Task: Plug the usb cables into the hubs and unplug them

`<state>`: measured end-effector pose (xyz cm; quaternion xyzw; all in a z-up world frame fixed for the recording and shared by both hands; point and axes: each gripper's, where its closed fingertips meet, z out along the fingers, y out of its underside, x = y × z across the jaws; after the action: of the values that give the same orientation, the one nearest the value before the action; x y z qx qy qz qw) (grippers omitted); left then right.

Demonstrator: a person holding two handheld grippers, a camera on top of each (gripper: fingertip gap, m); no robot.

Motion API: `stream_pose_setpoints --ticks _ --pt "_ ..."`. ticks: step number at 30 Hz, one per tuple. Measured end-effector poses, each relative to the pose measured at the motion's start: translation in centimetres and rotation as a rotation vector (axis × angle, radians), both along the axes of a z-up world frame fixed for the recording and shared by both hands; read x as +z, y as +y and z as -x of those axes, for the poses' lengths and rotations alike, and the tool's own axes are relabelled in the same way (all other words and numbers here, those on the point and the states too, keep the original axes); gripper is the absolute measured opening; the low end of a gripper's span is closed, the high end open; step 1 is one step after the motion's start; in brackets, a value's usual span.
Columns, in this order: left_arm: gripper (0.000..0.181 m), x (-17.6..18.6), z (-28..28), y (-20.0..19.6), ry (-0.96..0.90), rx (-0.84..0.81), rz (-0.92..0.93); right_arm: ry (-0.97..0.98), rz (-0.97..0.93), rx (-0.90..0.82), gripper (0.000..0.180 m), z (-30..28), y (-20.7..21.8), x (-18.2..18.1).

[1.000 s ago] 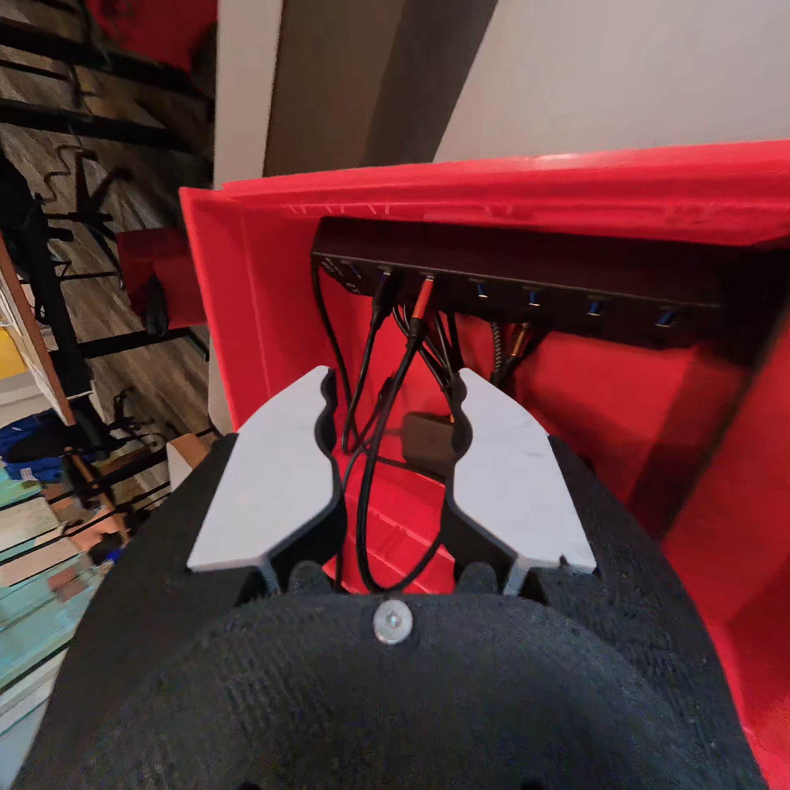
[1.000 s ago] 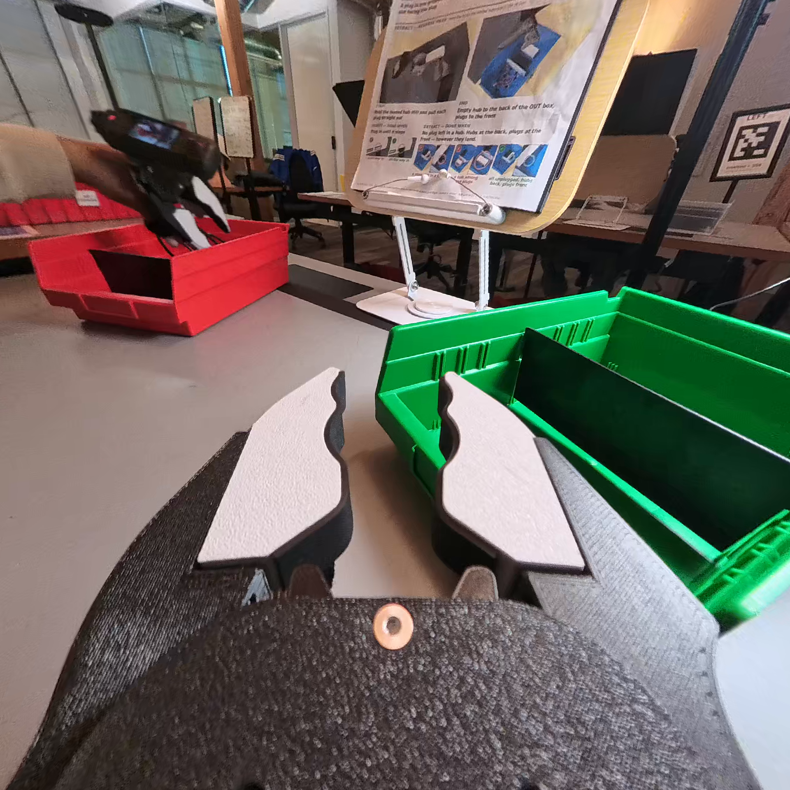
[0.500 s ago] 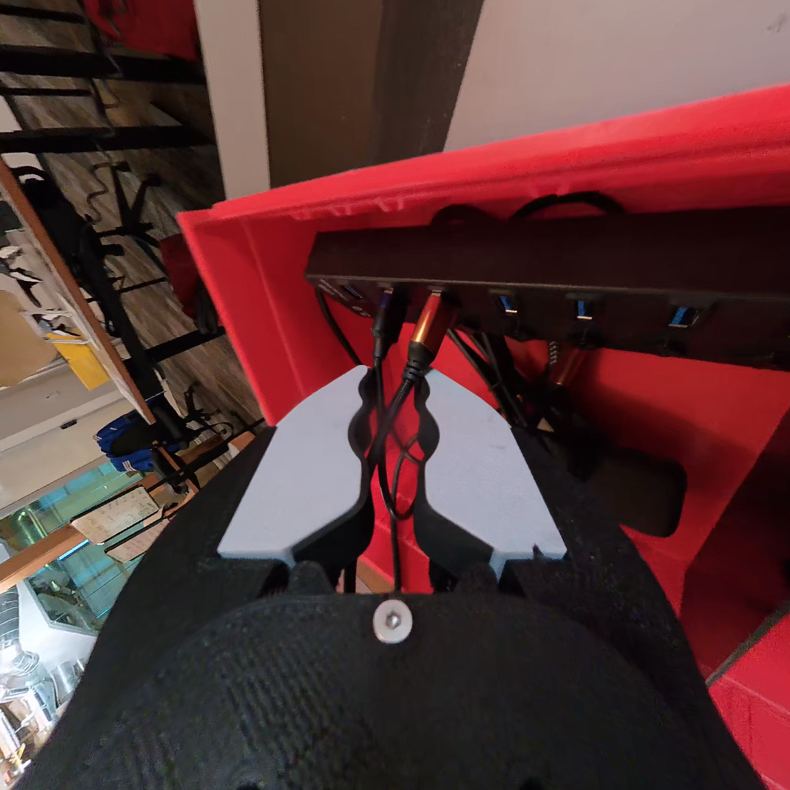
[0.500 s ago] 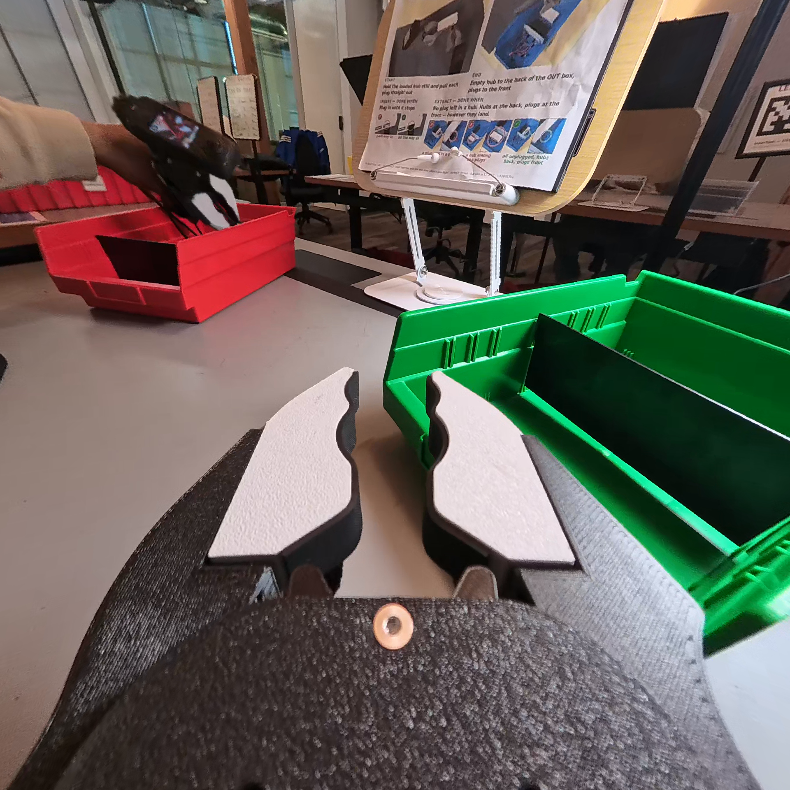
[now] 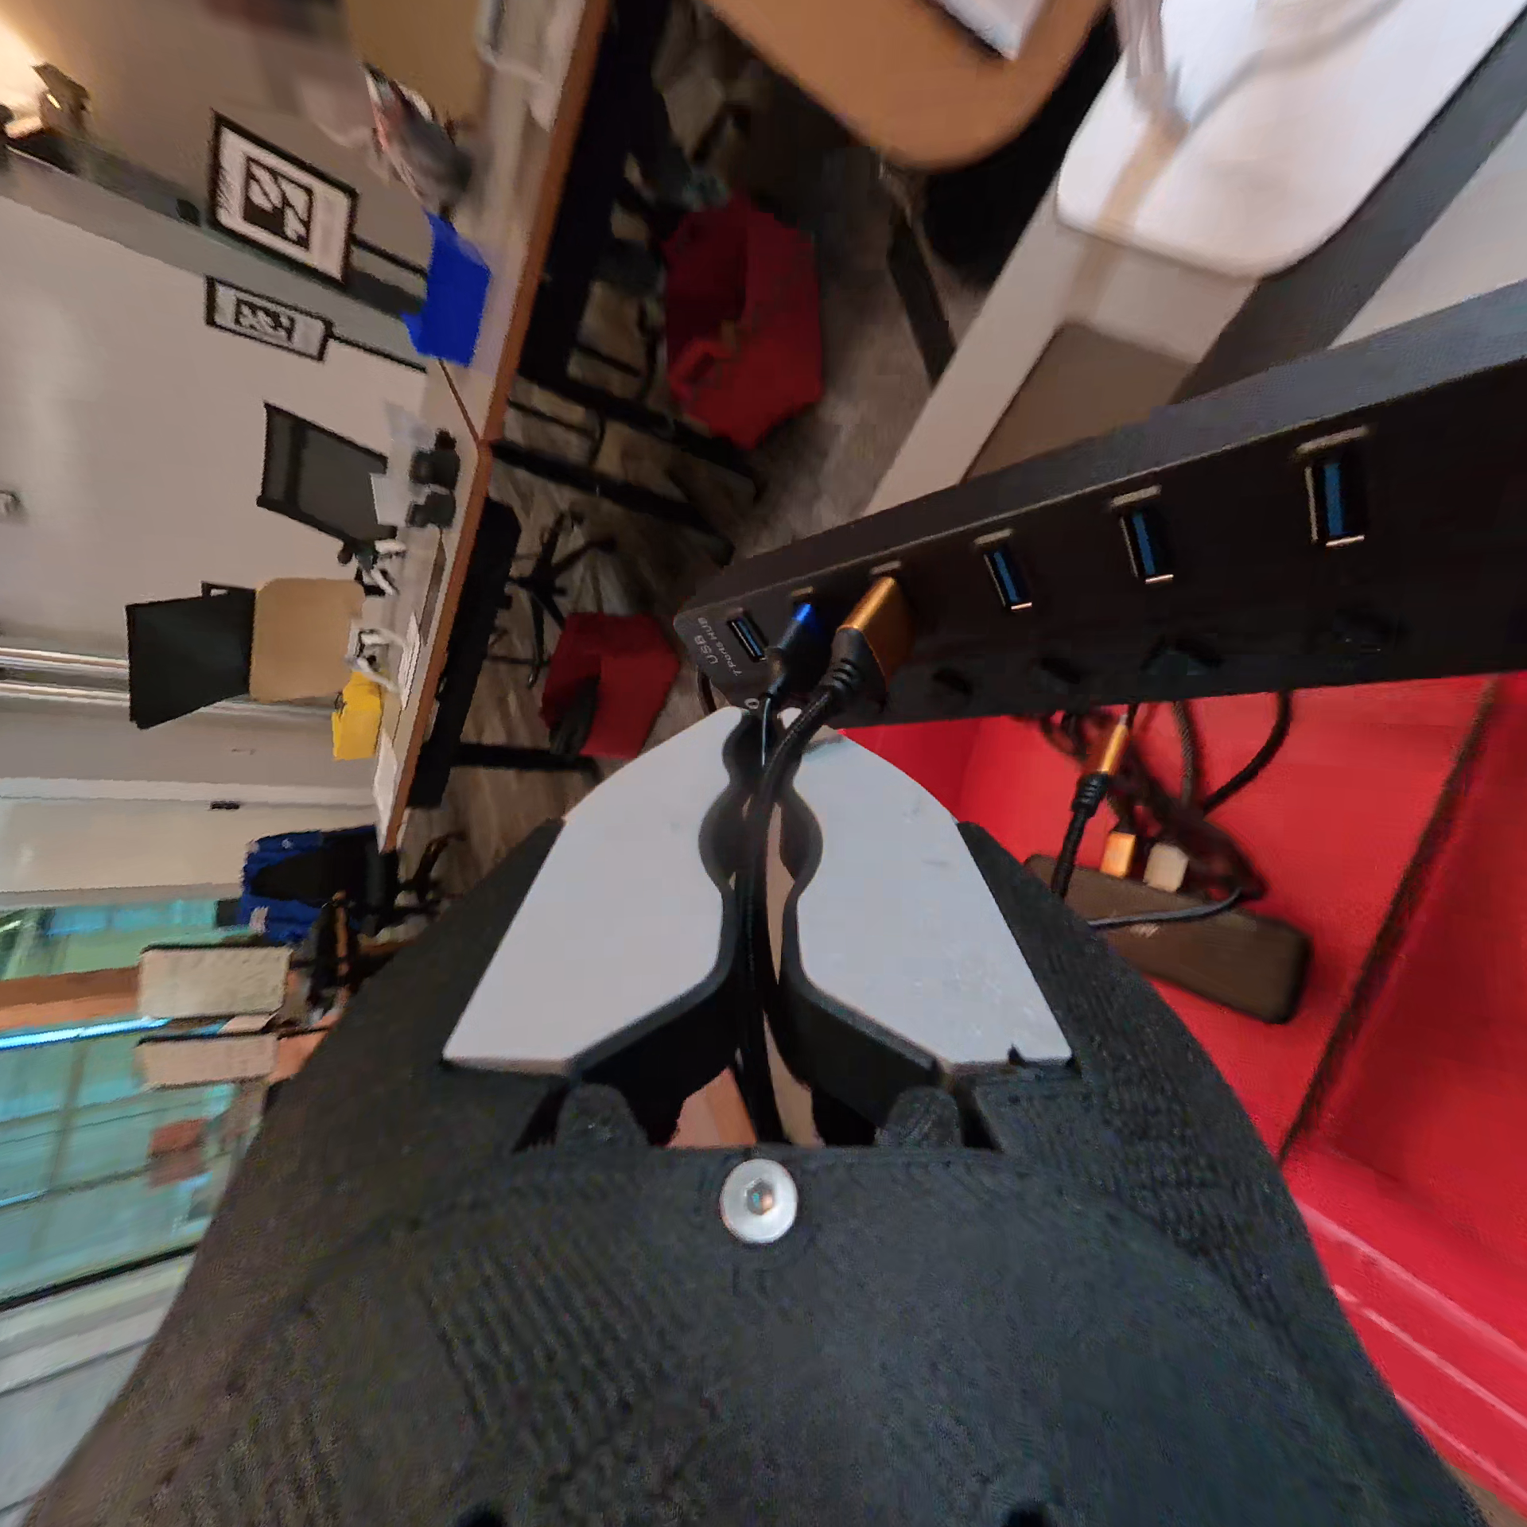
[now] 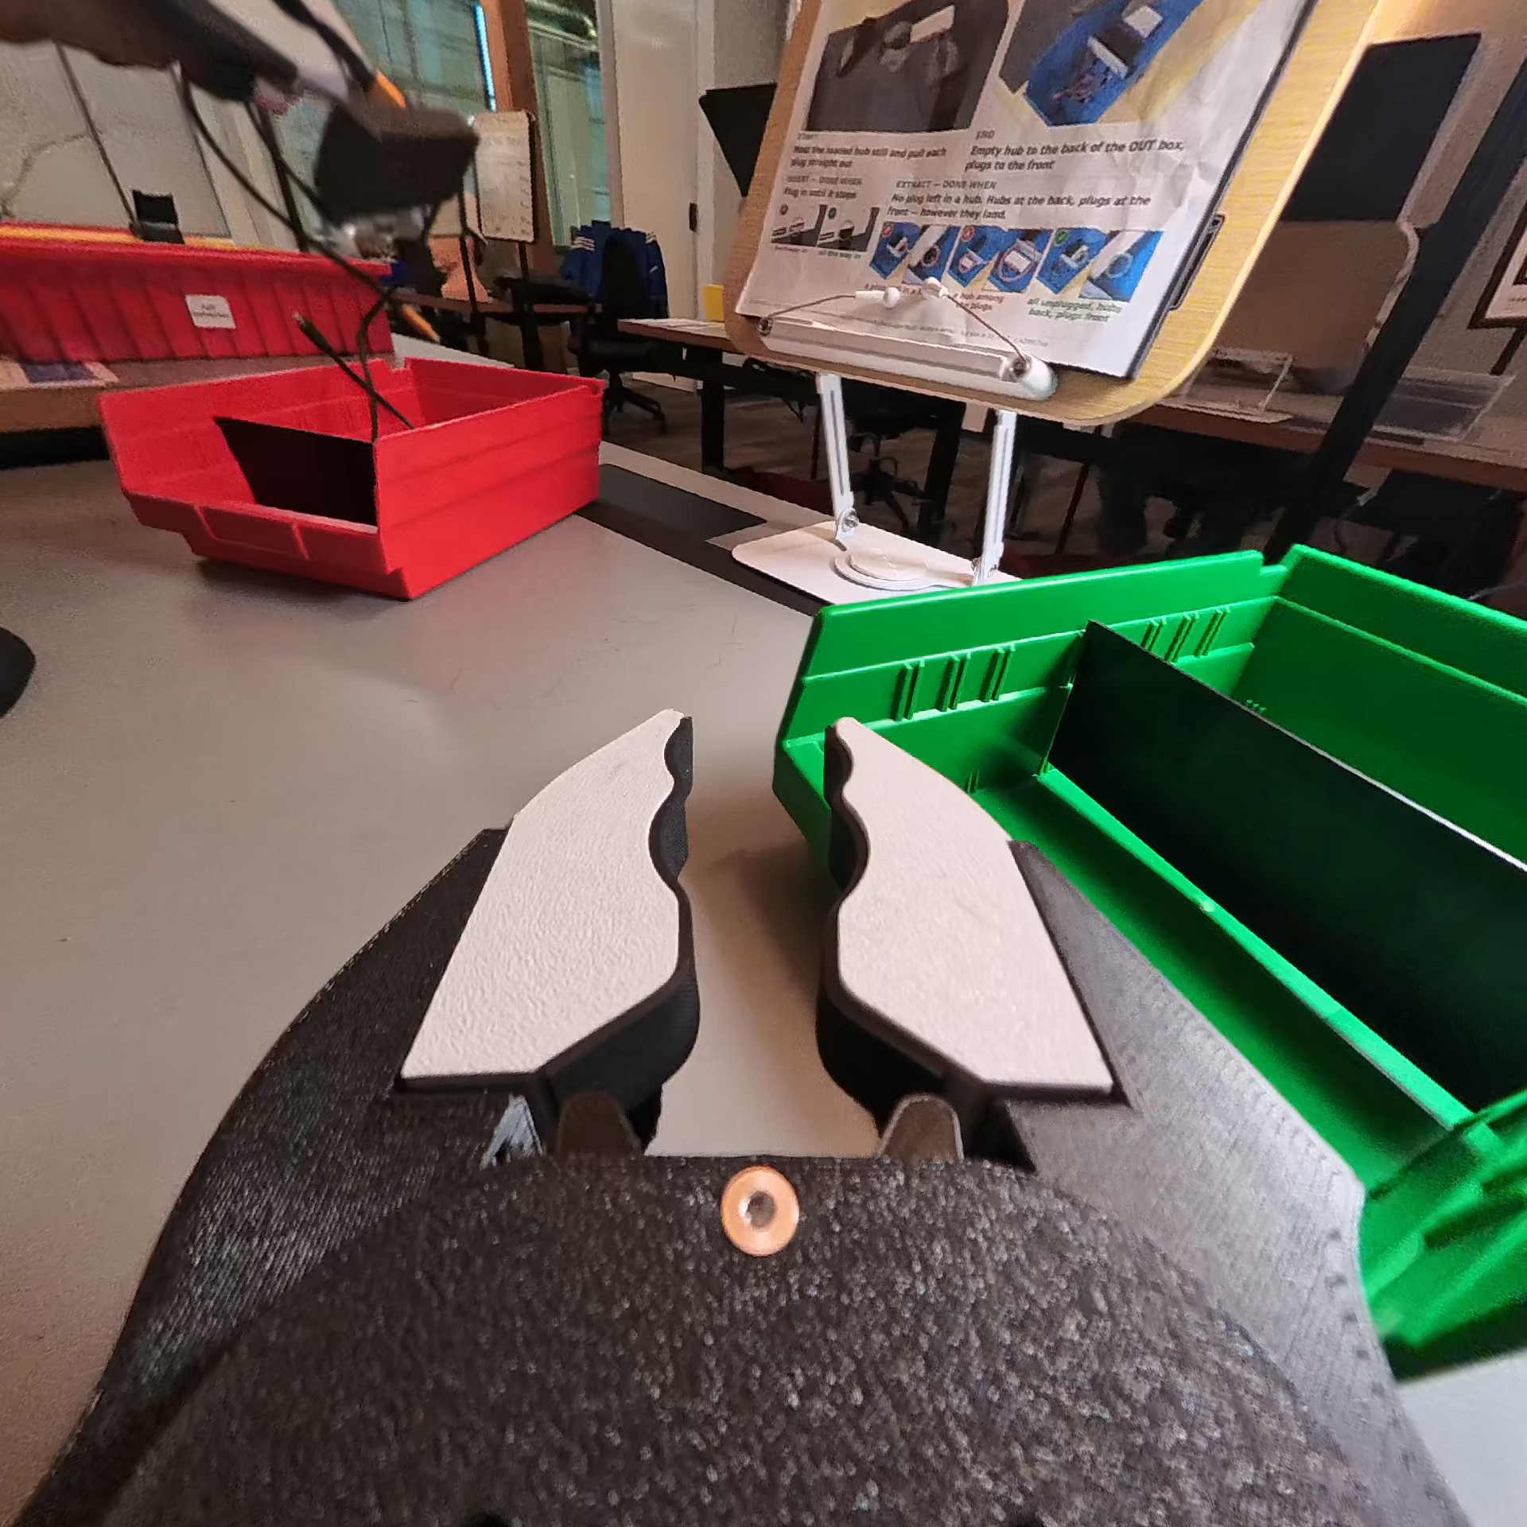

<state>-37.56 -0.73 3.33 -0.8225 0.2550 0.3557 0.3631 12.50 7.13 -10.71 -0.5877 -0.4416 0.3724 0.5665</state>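
Observation:
My left gripper (image 5: 764,744) is shut on two black usb cables (image 5: 756,868). Their plugs, a gold one (image 5: 877,616) and a dark one (image 5: 795,632), sit in a long black hub (image 5: 1157,545) that hangs in the air above the red bin (image 5: 1421,950). Several of the hub's blue ports are empty. A second black hub (image 5: 1190,958) with plugs in it lies in the bin. My right gripper (image 6: 758,735) is open and empty, low over the grey table (image 6: 289,785). In the right wrist view the lifted hub (image 6: 388,157) shows blurred at the top left, with cables trailing into the red bin (image 6: 463,487).
A green bin (image 6: 950,669) with a black divider (image 6: 1289,793) stands just right of my right gripper. A sheet on a white stand (image 6: 917,529) is behind it. Another red bin (image 6: 165,289) sits at the far left.
My left gripper has shut on the cables below the plugs and risen, lifting the long hub out of the red bin. The right gripper has narrowed slightly and barely moved.

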Motion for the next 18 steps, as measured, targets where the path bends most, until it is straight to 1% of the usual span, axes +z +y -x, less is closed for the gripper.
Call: stream_pose_setpoints --ticks 3,6,8,11,13,14,16,18 --pt "0.004 3.2 -3.8 -0.4 -0.088 -0.093 -0.118 -0.029 -0.042 0.030 0.032 1.1 -0.7 0.3" --pt "0.004 5.6 -8.9 -0.8 -0.173 -0.223 -0.215 -0.045 -0.103 0.077 0.034 2.7 -1.9 1.6" --pt "0.004 6.6 -12.7 -1.0 -0.244 -0.314 -0.260 -0.063 -0.202 0.087 0.038 4.0 -2.8 2.8" --pt "0.004 7.6 -18.5 -1.4 -0.388 -0.456 -0.302 -0.080 -0.406 0.080 0.047 6.1 -4.1 5.4" --pt "0.004 7.9 -22.2 -1.7 -0.493 -0.549 -0.315 -0.058 -0.539 0.086 0.050 7.6 -5.5 7.5" --pt "0.004 7.9 -23.9 -1.8 -0.542 -0.592 -0.320 -0.037 -0.576 0.098 0.051 8.3 -6.2 8.5" --pt "0.004 7.6 -27.1 -2.1 -0.644 -0.675 -0.314 0.013 -0.587 0.129 0.054 9.4 -7.3 10.0" --pt "0.004 6.7 -29.9 -2.4 -0.749 -0.755 -0.301 0.057 -0.552 0.166 0.054 10.2 -7.9 10.7"
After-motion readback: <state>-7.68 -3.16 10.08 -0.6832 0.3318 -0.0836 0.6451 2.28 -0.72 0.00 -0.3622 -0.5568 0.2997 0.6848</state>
